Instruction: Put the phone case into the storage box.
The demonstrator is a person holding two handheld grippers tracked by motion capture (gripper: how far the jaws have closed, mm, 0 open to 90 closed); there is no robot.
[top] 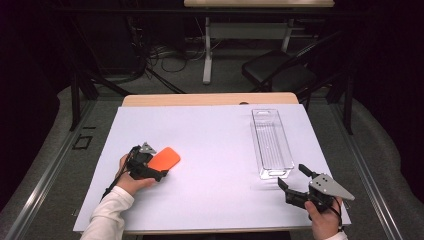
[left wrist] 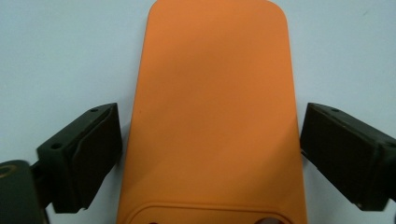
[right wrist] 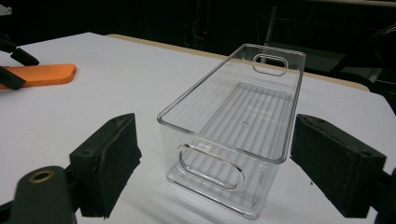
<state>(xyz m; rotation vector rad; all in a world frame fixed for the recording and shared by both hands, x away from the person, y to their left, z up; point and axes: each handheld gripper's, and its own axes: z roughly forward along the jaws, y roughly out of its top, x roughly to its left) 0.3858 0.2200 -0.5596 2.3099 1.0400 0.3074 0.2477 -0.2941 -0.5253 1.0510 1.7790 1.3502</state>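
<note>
The table (top: 210, 200), covered by a white sheet, carries a clear plastic bin (top: 271, 143) at roughly 3 o'clock from the table centre, lying lengthwise with its near end pointing toward 6 o'clock, and a flat orange lid (top: 164, 159) at roughly 8 o'clock. The left gripper (left wrist: 210, 154) straddles the near end of the orange lid with its jaws spread wide; a narrow gap shows beside each pad, so nothing is gripped. The right gripper (right wrist: 215, 172) sits at 6 o'clock of the bin, jaws wide open and holding nothing.
</note>
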